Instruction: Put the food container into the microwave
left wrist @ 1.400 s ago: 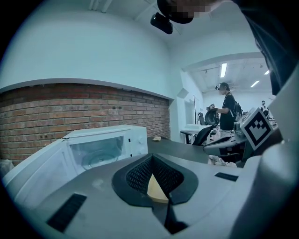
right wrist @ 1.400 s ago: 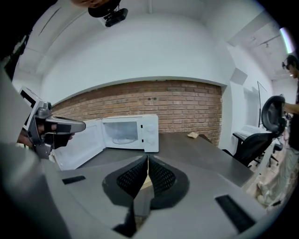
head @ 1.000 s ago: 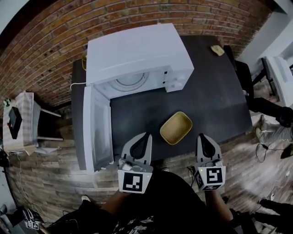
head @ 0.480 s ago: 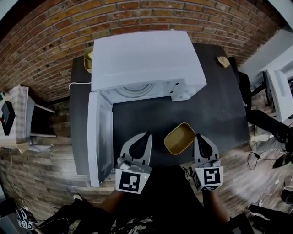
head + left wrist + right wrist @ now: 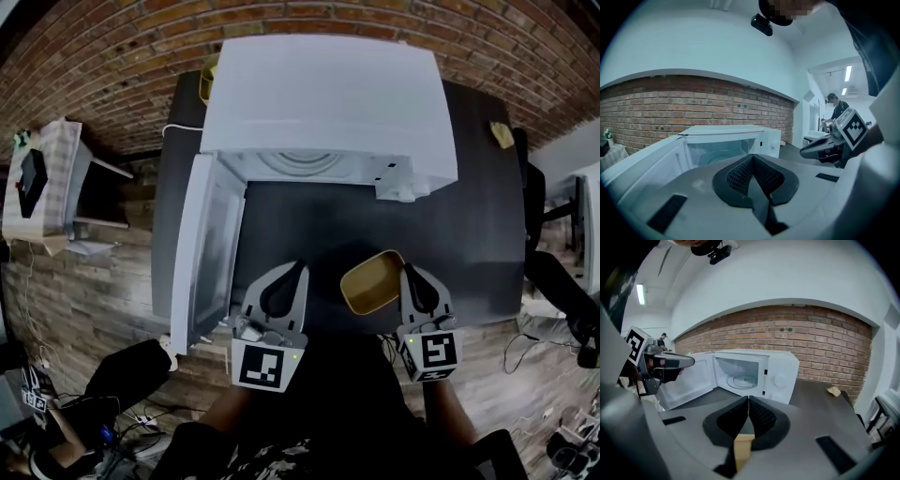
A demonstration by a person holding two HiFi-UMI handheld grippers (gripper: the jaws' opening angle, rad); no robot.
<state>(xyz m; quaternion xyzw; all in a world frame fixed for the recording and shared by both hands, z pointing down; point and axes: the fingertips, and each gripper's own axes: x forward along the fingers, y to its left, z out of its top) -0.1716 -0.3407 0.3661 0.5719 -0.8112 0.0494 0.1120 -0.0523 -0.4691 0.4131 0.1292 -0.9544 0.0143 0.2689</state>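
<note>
Since one second ago both my grippers have moved forward over the table edge. The yellow oval food container (image 5: 367, 283), which was well apart from my right gripper (image 5: 410, 272), is now just at the left side of its tip. The container stands on the dark table (image 5: 309, 225), near the front edge, in front of the white microwave (image 5: 328, 94) and between my two grippers, much closer to the right one.

The pads of my right gripper are pressed together and nothing is pinched between the tips. In the right gripper view a small tan piece of the container shows through the gap behind the pads, so the tip is over its rim. Whether it touches the rim I cannot tell.

My left gripper (image 5: 291, 269) also has its jaws closed together and it is empty. It points toward the open white microwave door (image 5: 202, 248), which swings out to the left. Inside the oven the round glass plate (image 5: 743, 379) is visible.
</note>
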